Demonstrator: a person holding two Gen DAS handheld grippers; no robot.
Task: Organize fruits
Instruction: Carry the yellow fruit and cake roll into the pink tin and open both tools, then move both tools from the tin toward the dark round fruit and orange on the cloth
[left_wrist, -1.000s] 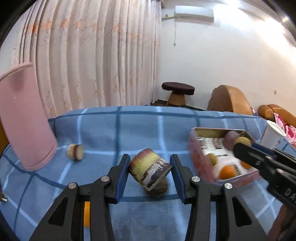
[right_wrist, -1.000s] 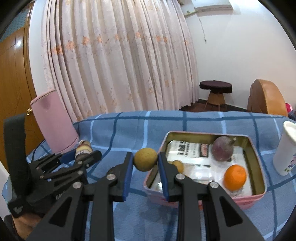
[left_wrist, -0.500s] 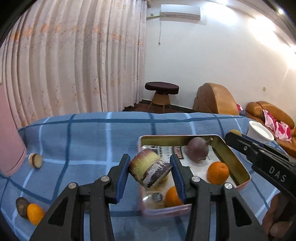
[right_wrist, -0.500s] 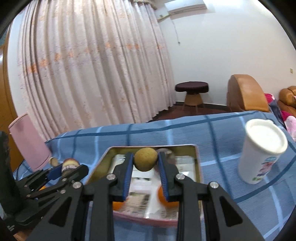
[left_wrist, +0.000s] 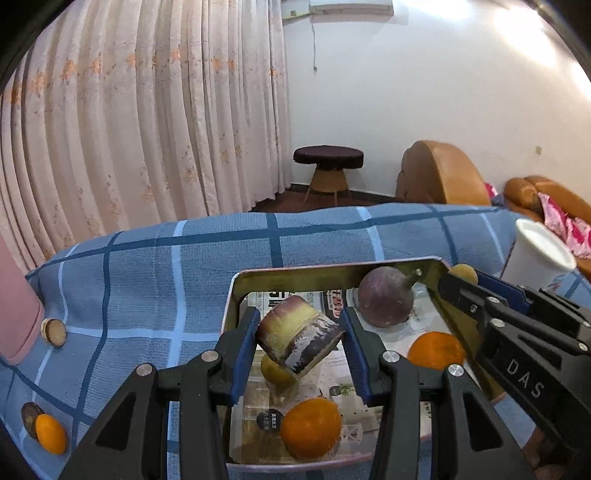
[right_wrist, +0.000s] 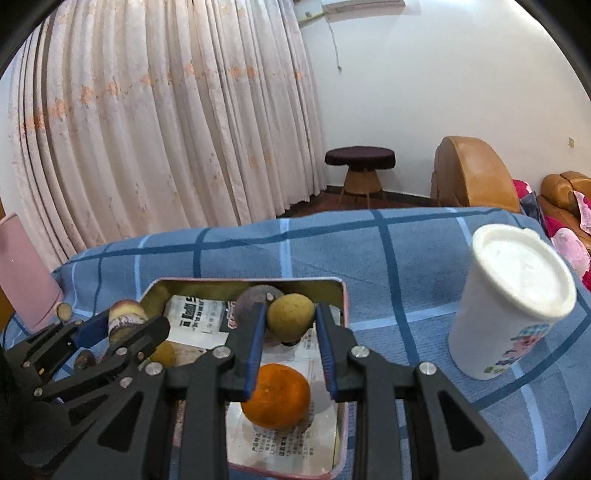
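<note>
My left gripper (left_wrist: 298, 341) is shut on a sugarcane piece (left_wrist: 297, 339), purple and yellow, held tilted above the pink tin box (left_wrist: 236, 284). My right gripper (right_wrist: 290, 320) is shut on a small yellow-brown round fruit (right_wrist: 290, 318) above the same tin (right_wrist: 341, 291). In the tin lie a purple passion fruit (left_wrist: 384, 297), two oranges (left_wrist: 310, 426) (left_wrist: 436, 350) and a small yellow fruit (left_wrist: 275, 371). The right gripper also shows at the right of the left wrist view (left_wrist: 456, 280); the left gripper shows at the left of the right wrist view (right_wrist: 125, 325).
On the blue checked cloth (left_wrist: 147, 280) lie a sugarcane slice (left_wrist: 53, 331), an orange (left_wrist: 51, 434) and a dark fruit (left_wrist: 29, 413) at the left. A pink cylinder (left_wrist: 14, 317) stands far left. A white lidded cup (right_wrist: 509, 302) stands right of the tin.
Both grippers moved right and forward over the tin with their fruits still held. The tin now sits directly below both.
</note>
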